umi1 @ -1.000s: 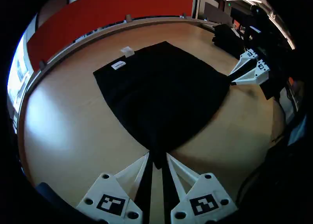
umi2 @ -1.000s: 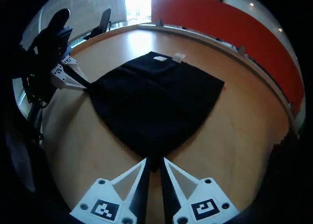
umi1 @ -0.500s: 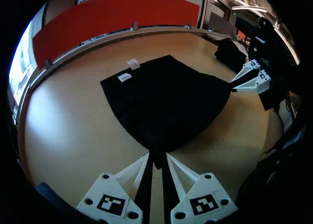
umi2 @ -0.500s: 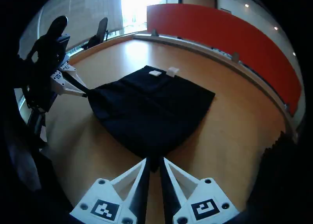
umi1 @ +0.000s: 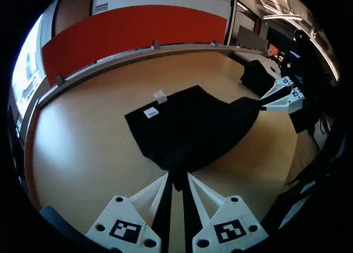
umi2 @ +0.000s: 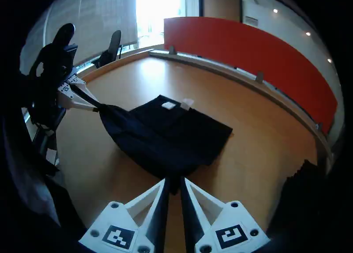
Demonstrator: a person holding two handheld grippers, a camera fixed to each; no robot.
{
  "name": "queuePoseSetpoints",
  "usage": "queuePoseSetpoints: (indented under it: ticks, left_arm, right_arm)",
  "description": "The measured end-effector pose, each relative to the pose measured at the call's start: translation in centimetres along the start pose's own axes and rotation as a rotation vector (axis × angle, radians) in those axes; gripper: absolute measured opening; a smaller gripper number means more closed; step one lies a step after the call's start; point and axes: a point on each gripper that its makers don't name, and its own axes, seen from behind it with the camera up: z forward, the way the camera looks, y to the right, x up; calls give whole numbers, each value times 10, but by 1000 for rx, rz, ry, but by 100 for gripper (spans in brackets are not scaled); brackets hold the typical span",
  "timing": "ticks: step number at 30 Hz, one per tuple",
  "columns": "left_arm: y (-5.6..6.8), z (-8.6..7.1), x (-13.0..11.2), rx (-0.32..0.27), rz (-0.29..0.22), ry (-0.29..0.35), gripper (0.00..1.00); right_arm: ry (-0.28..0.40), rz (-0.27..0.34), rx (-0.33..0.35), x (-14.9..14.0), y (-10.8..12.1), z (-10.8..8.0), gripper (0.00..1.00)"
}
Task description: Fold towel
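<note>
Towel (black), edge strung between left gripper and right gripper, both clamping corners.

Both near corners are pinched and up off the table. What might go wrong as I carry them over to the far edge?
1. The left gripper and right gripper each hold only a small tip of the black towel; a corner may slip out mid-carry.
2. The cloth sags between the grippers, so the fold could land creased or skewed.
3. The end with the white tags lies loose on the wooden table and might drag along.
</note>
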Motion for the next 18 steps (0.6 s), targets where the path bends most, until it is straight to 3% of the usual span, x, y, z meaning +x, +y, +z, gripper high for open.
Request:
queuePoseSetpoints:
  ticks: [18]
  left_arm:
    - [1, -30, 33, 10, -18, 56, 14]
  right_arm:
    - [40, -1, -8, 30, -5, -32, 17]
